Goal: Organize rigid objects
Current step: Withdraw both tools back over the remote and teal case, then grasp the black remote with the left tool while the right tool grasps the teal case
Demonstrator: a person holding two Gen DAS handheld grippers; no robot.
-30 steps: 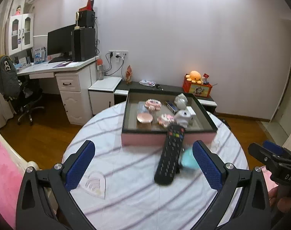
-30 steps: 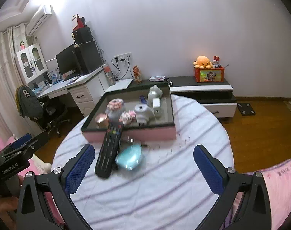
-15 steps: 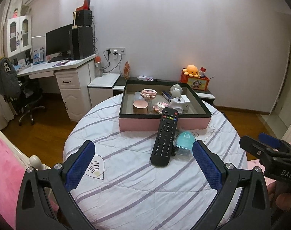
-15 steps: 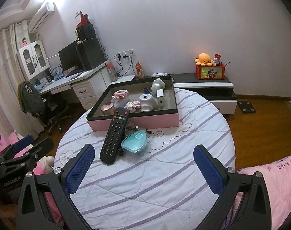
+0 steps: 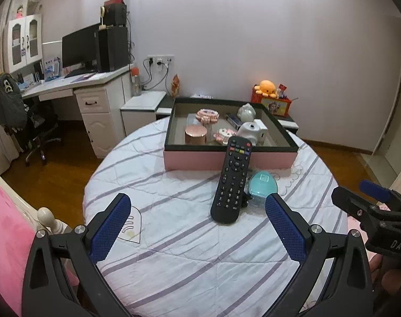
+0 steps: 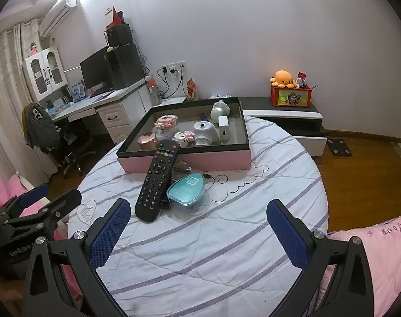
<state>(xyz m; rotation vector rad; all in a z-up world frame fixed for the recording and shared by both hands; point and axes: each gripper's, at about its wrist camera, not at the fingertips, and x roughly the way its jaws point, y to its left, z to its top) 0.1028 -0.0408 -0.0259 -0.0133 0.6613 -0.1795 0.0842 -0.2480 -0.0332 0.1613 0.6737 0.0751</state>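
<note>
Left wrist: one remote (image 5: 232,180), one teal case (image 5: 262,188); one tray (image 5: 227,158)

A round table (image 5: 174,251) is sitting in the near middle of the room. A tray (image 5: 227,158) is resting on its far part, holding a round tin (image 5: 195,134) at its near left and a charger block (image 6: 223,129) toward its right. A remote (image 5: 231,182) is lying near of the tray, its far end leaning on the tray's near wall. A small case (image 5: 262,187) is lying just right of the remote. A desk (image 5: 76,84) is standing far left, a low cabinet (image 6: 282,113) far right behind the table.
</note>
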